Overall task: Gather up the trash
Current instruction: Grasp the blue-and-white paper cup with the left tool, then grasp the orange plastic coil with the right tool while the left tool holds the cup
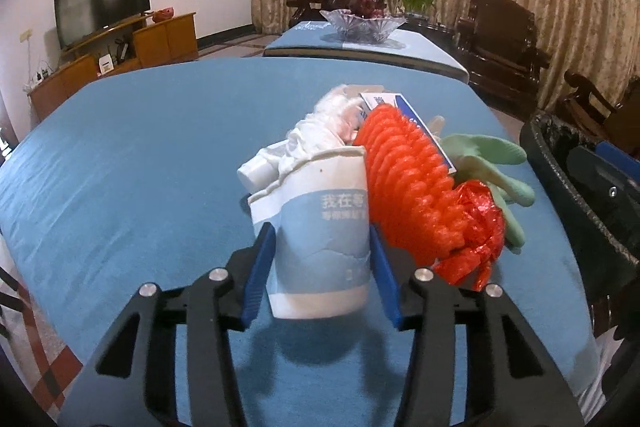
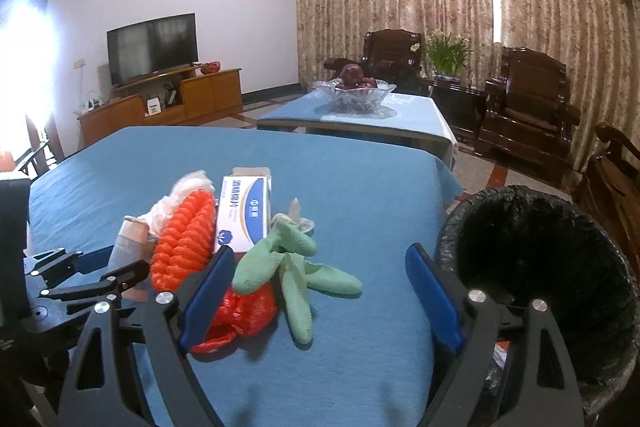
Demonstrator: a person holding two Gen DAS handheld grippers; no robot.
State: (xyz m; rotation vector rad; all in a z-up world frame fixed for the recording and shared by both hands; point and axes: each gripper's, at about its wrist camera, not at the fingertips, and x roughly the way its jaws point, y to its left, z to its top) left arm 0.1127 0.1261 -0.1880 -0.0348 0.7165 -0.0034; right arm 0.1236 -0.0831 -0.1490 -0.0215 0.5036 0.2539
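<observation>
A pile of trash lies on the blue tablecloth [image 1: 140, 155]. My left gripper [image 1: 322, 251] is shut on a crumpled white and blue paper cup [image 1: 320, 227]; the cup also shows in the right wrist view [image 2: 128, 251]. Beside the cup lie an orange foam net [image 1: 404, 179], a red plastic wrapper [image 1: 476, 227], a green glove [image 1: 496, 163], a blue and white box [image 2: 244, 215], and white tissue [image 1: 336, 119]. My right gripper [image 2: 320, 275] is open over the green glove [image 2: 296, 267] and holds nothing. A black-lined trash bin [image 2: 532, 259] stands at the table's right edge.
A second blue-covered table [image 2: 404, 119] with a glass fruit bowl [image 2: 354, 93] stands behind. Dark wooden armchairs [image 2: 524, 107] line the curtained wall. A TV [image 2: 152, 47] on a wooden cabinet is at the far left.
</observation>
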